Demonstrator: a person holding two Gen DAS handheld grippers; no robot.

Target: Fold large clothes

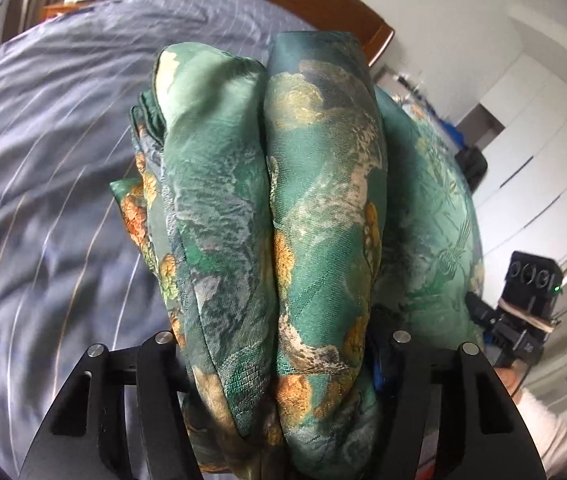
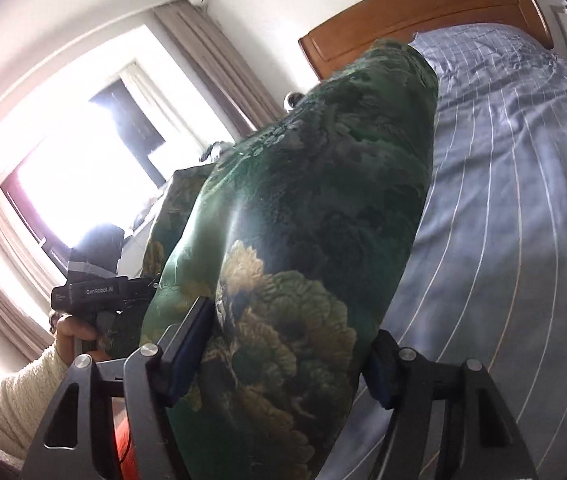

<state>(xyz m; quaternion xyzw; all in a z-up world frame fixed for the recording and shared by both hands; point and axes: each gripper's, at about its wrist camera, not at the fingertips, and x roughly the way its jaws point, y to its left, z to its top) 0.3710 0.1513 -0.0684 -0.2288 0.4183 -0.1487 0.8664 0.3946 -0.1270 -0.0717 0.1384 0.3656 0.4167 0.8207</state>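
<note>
The left gripper (image 1: 279, 360) has its two black fingers squeezing a thick, shiny green cloth with orange and cream flowers (image 1: 275, 208). The cloth sits right between the fingers and fills the whole gap. It bulges up in two fat rolls side by side, and a third layer of the same cloth shows behind them on the right.

The right gripper (image 2: 291, 344) also pinches this one green cloth, seen here as one big dark bundle (image 2: 307, 216). Its two fingers press on both sides of the bundle, which sticks out far past them. The cloth is held up above the bed, not lying flat on it.

Under and behind the cloth is one blue-grey bed sheet with thin white lines (image 1: 51, 168). At the far end of the bed stands one brown wooden headboard (image 2: 423, 12). Far off to the left of the right wrist view is one bright window with beige curtains (image 2: 83, 152).
</note>
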